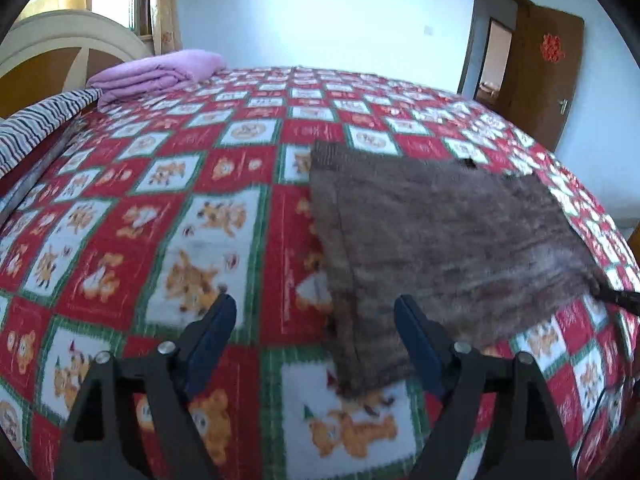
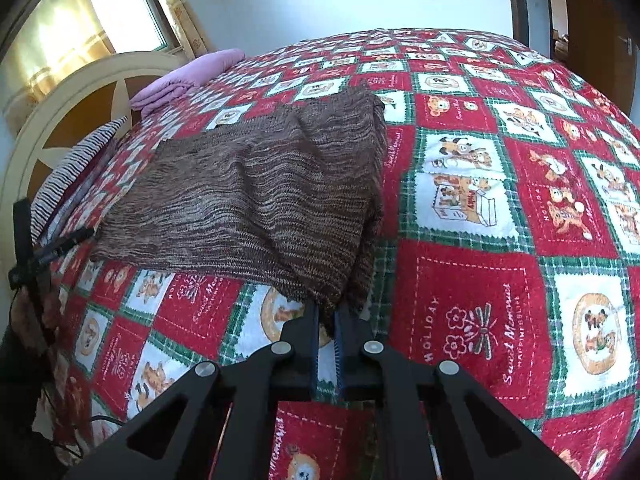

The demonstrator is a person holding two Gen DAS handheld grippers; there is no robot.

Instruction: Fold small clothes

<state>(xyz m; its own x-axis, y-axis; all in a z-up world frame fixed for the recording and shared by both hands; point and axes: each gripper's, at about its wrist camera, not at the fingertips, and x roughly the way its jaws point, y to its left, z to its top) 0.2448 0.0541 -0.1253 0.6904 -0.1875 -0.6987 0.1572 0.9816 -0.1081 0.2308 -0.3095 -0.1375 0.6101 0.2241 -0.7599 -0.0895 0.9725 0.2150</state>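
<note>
A brown ribbed knit garment (image 2: 256, 192) lies folded on the bed's (image 2: 480, 280) fleecy checked blanket. Right gripper (image 2: 326, 320) fingers pinch its corner; left gripper (image 1: 316, 312) fingers are spread.

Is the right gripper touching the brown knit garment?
Touching. The right wrist view shows the right gripper pinching the near corner of the brown knit garment.

The knit garment (image 2: 256, 196) lies on the bedspread (image 2: 480, 280), folded blanket (image 2: 188, 76) behind it.

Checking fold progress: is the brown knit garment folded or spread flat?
Folded: the brown knit garment shows doubled layers at its near corner, pinched by the right gripper.
</note>
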